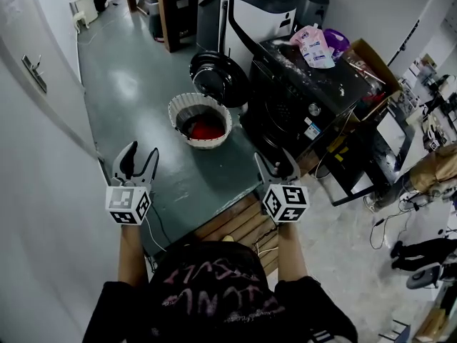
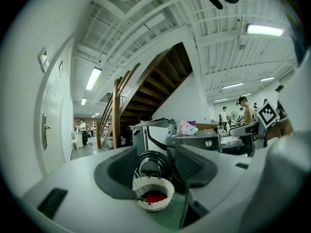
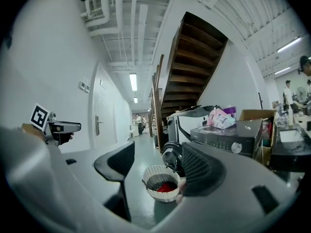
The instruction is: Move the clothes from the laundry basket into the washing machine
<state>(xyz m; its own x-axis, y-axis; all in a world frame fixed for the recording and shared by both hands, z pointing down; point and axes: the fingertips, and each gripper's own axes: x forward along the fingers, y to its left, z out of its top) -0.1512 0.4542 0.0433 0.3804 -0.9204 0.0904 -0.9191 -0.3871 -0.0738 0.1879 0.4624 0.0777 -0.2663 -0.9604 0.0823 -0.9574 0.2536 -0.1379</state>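
Note:
A white ribbed laundry basket stands on the green floor with red clothes in its bottom. Just behind it is a black washing machine, whose round door hangs open towards the basket. My left gripper and right gripper are held level, well short of the basket, both open and empty. The left gripper view frames the basket and red clothes between the jaws of that gripper. In the right gripper view the basket sits low between the jaws of that gripper.
A pink pouch and a cardboard box sit on and beside the washer. A white wall with a door runs along the left. Wooden slats lie under me. A grey machine stands behind.

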